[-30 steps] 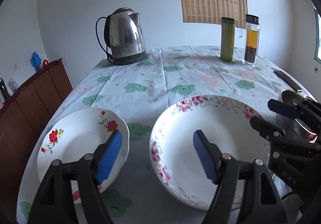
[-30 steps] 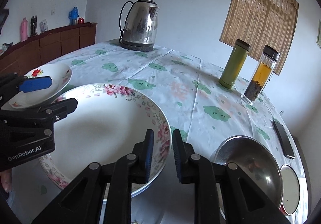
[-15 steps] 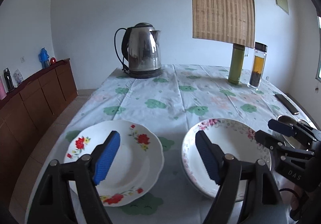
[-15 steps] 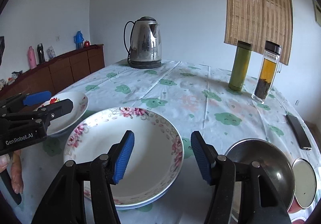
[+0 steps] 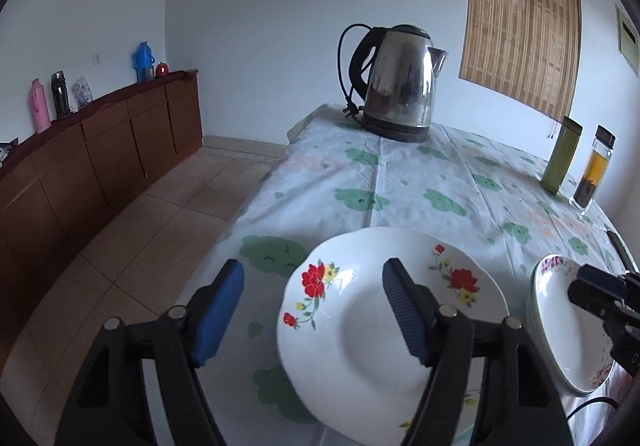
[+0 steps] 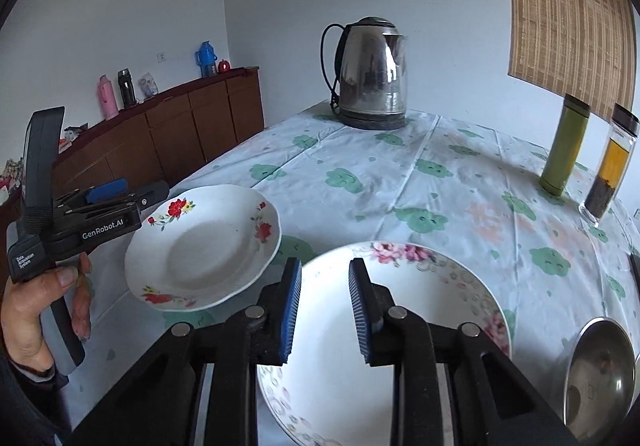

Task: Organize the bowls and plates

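- Straddling the near-left rim of the red-flowered plate, the left gripper is standing open; its right finger is hovering over the plate, its left outside it, over the table.
- Closing partway on nothing, the right gripper is hovering above the pink-rimmed plates.
- Pinching only the rim should be keeping the plate level.

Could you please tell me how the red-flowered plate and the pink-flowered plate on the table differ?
The red-flowered plate looks smaller, with a wavy rim and a few scattered red sprays; the pink-flowered plate looks larger, with a smooth rim and a continuous patterned border. The red-flowered plate lies on the left near the table's edge; the pink-flowered plate lies to its right. Both are white, upright and empty.
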`<move>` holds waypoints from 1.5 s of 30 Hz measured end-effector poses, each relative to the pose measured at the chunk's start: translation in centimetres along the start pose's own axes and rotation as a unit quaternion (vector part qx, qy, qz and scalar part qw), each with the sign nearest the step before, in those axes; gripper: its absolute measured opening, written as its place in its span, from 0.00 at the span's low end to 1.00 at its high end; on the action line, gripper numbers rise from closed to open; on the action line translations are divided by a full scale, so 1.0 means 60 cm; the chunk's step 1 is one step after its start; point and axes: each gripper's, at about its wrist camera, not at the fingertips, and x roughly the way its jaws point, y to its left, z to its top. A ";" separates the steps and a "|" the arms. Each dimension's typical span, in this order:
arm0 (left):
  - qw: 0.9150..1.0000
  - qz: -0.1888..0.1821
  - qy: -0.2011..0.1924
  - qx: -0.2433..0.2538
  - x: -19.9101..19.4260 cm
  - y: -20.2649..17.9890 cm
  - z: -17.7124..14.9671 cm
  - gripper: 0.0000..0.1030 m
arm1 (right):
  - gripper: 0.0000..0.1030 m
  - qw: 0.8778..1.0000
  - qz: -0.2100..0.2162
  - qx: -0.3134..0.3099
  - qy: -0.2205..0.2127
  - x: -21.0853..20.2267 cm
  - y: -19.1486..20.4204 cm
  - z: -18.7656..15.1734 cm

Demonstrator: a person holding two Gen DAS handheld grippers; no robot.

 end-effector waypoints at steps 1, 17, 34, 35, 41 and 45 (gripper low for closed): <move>1.000 0.003 0.006 -0.001 0.003 0.003 -0.002 0.70 | 0.26 1.000 0.001 -0.002 0.007 0.015 0.011 0.008; 0.996 -0.017 0.082 0.004 0.041 0.003 -0.030 0.54 | 0.28 0.992 -0.035 -0.061 0.109 0.142 0.089 0.020; 0.993 -0.021 0.115 -0.020 0.057 0.035 -0.043 0.32 | 0.33 0.990 0.030 -0.058 0.123 0.135 0.085 0.016; 0.993 -0.020 0.114 -0.023 0.056 0.038 -0.043 0.32 | 0.33 0.990 0.034 -0.063 0.123 0.133 0.090 0.014; 0.993 -0.019 0.112 -0.024 0.055 0.042 -0.044 0.29 | 0.32 0.991 0.036 -0.063 0.114 0.125 0.100 0.007; 0.993 -0.019 0.110 -0.032 0.054 0.046 -0.043 0.29 | 0.29 0.992 0.032 -0.061 0.103 0.119 0.102 0.005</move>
